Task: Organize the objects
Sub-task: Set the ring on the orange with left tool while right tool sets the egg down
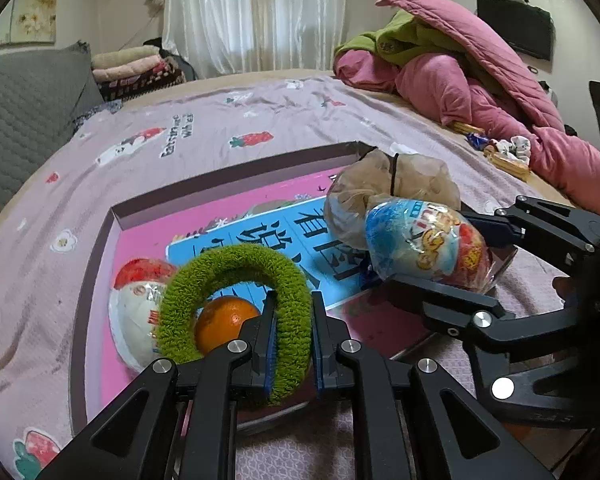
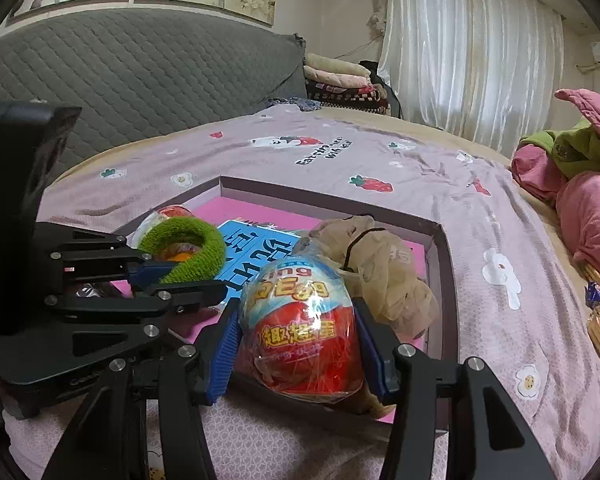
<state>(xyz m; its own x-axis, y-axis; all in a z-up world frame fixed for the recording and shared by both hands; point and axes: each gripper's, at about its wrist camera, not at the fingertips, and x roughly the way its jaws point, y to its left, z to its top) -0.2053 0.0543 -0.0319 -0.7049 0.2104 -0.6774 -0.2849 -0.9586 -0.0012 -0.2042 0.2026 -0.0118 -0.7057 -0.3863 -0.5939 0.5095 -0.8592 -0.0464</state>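
Note:
A shallow box (image 1: 100,256) with a pink floor lies on the bed; it also shows in the right wrist view (image 2: 444,240). My left gripper (image 1: 292,320) is shut on a fuzzy green ring (image 1: 220,268), held over the box's near edge; the ring also shows in the right wrist view (image 2: 196,252). My right gripper (image 2: 296,320) is shut on a blue and red wrapped toy egg (image 2: 300,320), also seen from the left wrist (image 1: 424,244). In the box lie a blue book (image 1: 284,236), an orange (image 1: 224,320), a red and white egg (image 1: 136,312) and a tan mesh pouf (image 1: 384,192).
The bed has a lilac sheet (image 1: 220,132) with strawberry prints. A pink and green quilt heap (image 1: 480,80) is at the far right with snack packets (image 1: 500,152) beside it. A grey headboard (image 2: 140,64) and folded blankets (image 2: 340,80) stand behind.

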